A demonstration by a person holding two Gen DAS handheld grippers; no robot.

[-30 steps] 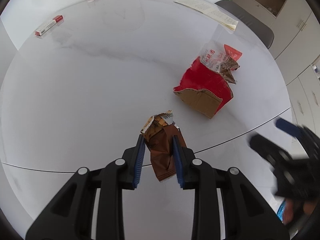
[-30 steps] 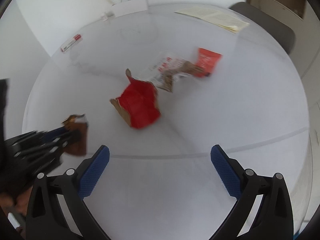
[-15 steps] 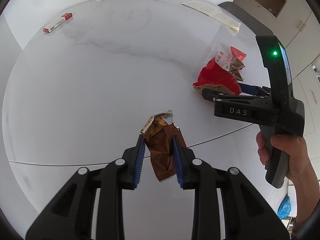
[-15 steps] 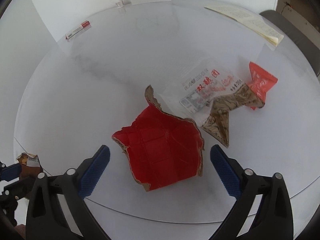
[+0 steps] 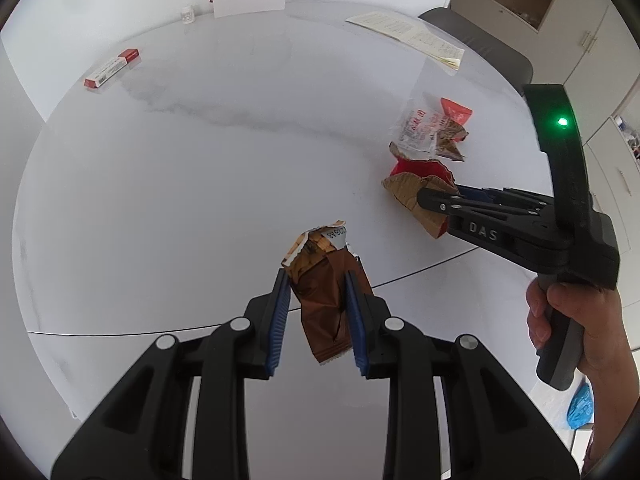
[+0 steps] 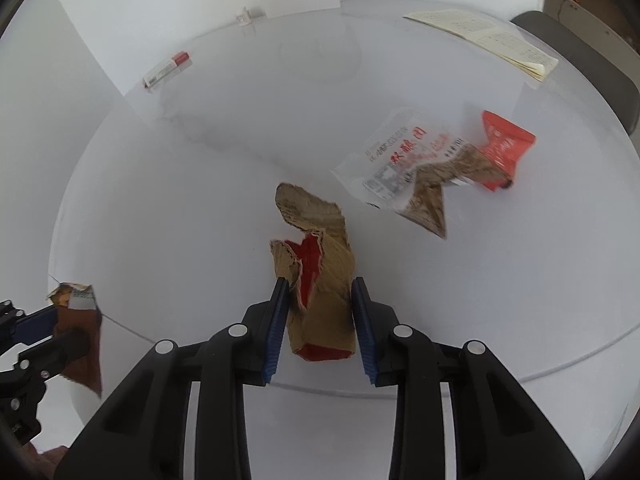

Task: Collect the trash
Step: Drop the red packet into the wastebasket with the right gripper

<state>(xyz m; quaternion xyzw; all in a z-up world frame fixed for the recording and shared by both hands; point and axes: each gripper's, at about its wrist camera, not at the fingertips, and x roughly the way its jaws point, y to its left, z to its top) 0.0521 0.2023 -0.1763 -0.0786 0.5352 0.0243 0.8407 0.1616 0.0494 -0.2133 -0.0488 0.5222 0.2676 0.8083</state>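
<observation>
My left gripper is shut on a crumpled brown wrapper and holds it above the white table's near edge; that wrapper also shows in the right wrist view. My right gripper is shut on a torn piece of red and brown cardboard, folded between the blue pads; it also shows in the left wrist view. Beyond it a clear printed bag, a brown torn wrapper and an orange-red wrapper lie together on the table.
On the round white table lie a small red and white box at the far left, a paper booklet at the far right and a white card against the wall. A grey chair stands behind.
My right gripper has closed on the red cardboard, folding it up off the table. The left gripper still holds the brown wrapper, hardly moved.
</observation>
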